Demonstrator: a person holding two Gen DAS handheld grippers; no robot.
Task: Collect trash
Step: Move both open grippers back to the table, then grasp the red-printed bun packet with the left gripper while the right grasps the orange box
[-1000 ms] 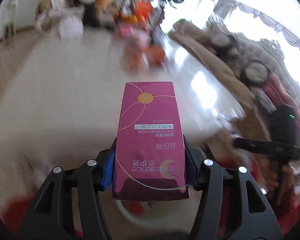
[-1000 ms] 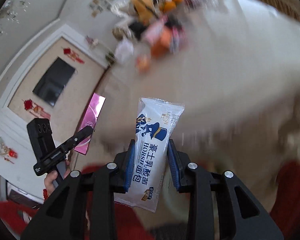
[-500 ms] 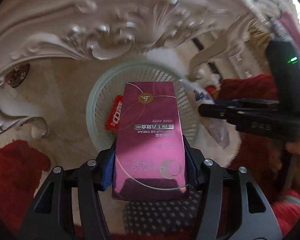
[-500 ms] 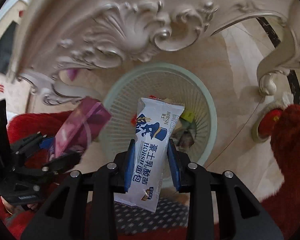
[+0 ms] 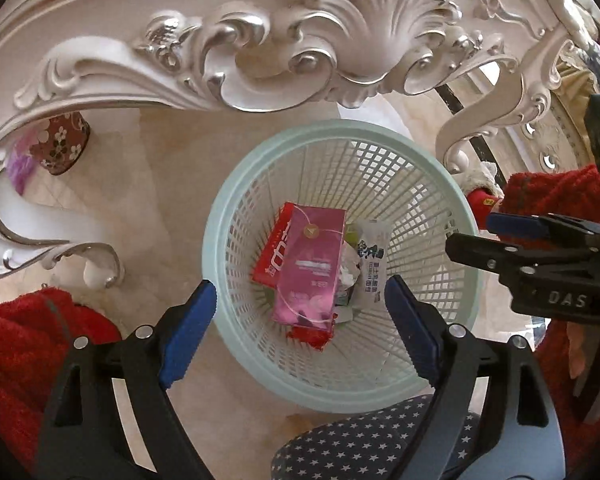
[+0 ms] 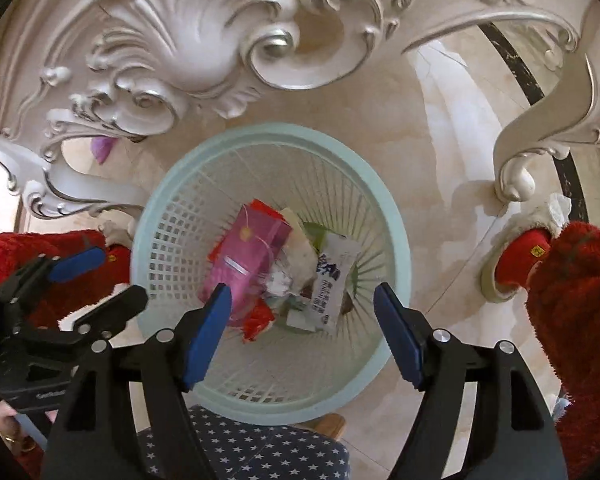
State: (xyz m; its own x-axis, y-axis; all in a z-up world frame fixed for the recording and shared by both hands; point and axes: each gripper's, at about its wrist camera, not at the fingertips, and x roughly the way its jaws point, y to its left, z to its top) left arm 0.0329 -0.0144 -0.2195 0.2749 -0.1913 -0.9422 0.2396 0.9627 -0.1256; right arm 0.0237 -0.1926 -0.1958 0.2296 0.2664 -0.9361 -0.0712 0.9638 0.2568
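Fancy carved table apron (image 5: pixel 300 36) in white with silver trim, all shells and scrolls, curling down into legs (image 6: pixel 516 176). Under it a glossy beige marble floor (image 5: pixel 172 184) with a dark inlay stripe (image 6: pixel 540 92). A floral brown pot (image 5: pixel 62 144) sits beneath the table's left end.

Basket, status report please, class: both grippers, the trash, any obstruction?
Left gripper open, empty. Right gripper open, empty. Pink box and white bread wrapper lying in the basket. Nothing blocking the basket mouth.
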